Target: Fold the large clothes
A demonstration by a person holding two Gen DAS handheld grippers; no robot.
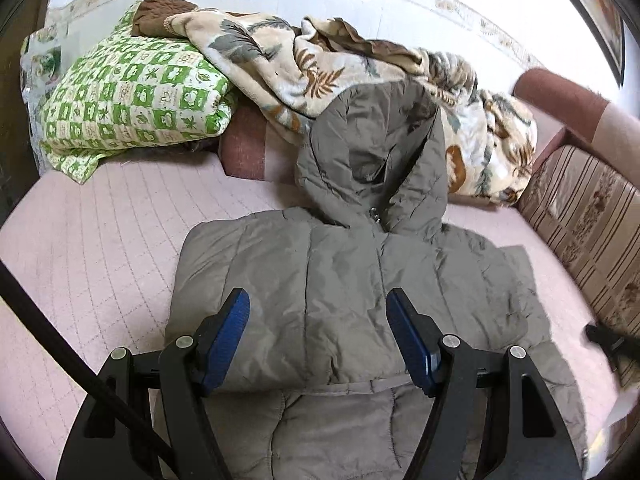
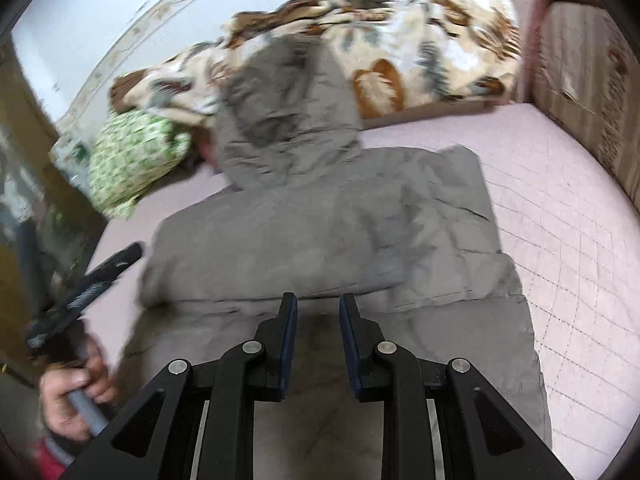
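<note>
Nearest the left wrist camera, the left gripper (image 1: 318, 336) has its blue-padded jaws spread wide with nothing between them, poised above the grey padded jacket (image 1: 340, 288). The right gripper (image 2: 318, 322) has its jaws nearly together with a narrow gap, and no cloth is caught in it. In the right wrist view the left hand (image 2: 74, 392) grasps its tool's handle at the jacket's left edge.

The jacket lies on the pink quilted bed (image 1: 100, 240), sides already folded inward, its hood (image 1: 376, 152) stretched away and leaning up against the leaf-patterned blanket (image 1: 304, 64). A green checked quilt (image 1: 132, 96) sits to the left and a striped cushion (image 1: 584, 216) to the right.

The remaining work is probably folding hood and hem together. The puffy fabric looks springy, so a tucked side could spring back open once released. A shallow pinch may seize only the top layer, and lifting the hood might drag the blanket along.
</note>
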